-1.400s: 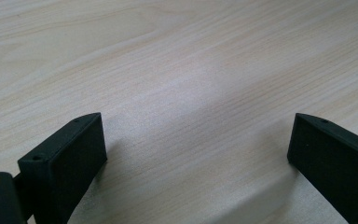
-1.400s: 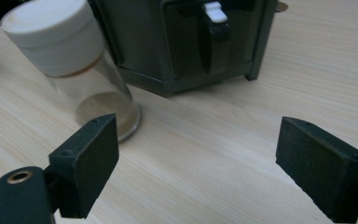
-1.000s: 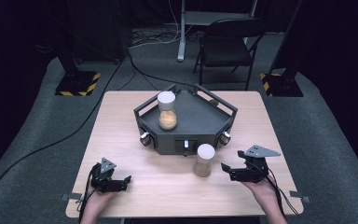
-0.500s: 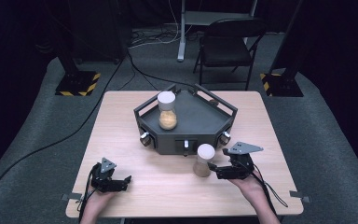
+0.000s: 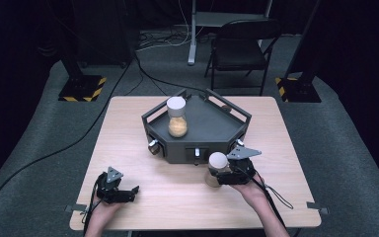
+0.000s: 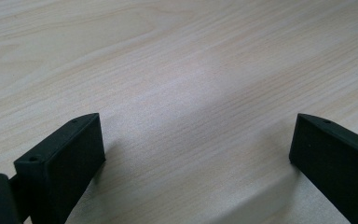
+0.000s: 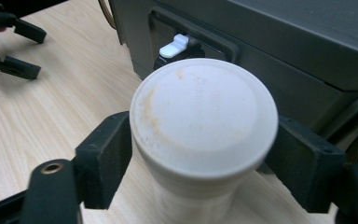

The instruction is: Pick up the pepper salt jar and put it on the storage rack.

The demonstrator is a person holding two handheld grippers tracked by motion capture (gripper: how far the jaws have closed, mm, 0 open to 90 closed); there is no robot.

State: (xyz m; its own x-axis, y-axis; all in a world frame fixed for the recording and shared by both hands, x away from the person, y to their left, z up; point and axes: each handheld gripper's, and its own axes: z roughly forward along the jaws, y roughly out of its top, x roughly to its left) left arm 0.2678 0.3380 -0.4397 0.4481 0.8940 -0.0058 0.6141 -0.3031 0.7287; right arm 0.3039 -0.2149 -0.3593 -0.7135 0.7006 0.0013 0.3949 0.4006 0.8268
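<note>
Overhead and gripper-mounted views of a two-handed jar-handling sequence. The right gripper, well apart from the near jar one second ago, has closed the distance and now straddles it. In the right gripper view the two black jaws sit against opposite sides of the jar just under its white lid, so the tongs appear clamped on the jar, though how firmly cannot be judged. The jar stands upright on the wooden table, just in front of the dark tray and its white latch. A second jar, holding tan granules, stands inside the tray and has not moved. The left gripper rests low near the table's front left edge, as before; in the left gripper view its jaws stand wide apart over bare wood with nothing between them. The approach therefore seems complete and a grasp established, so lifting the near jar, perhaps into the tray, is the likely next step.
</note>
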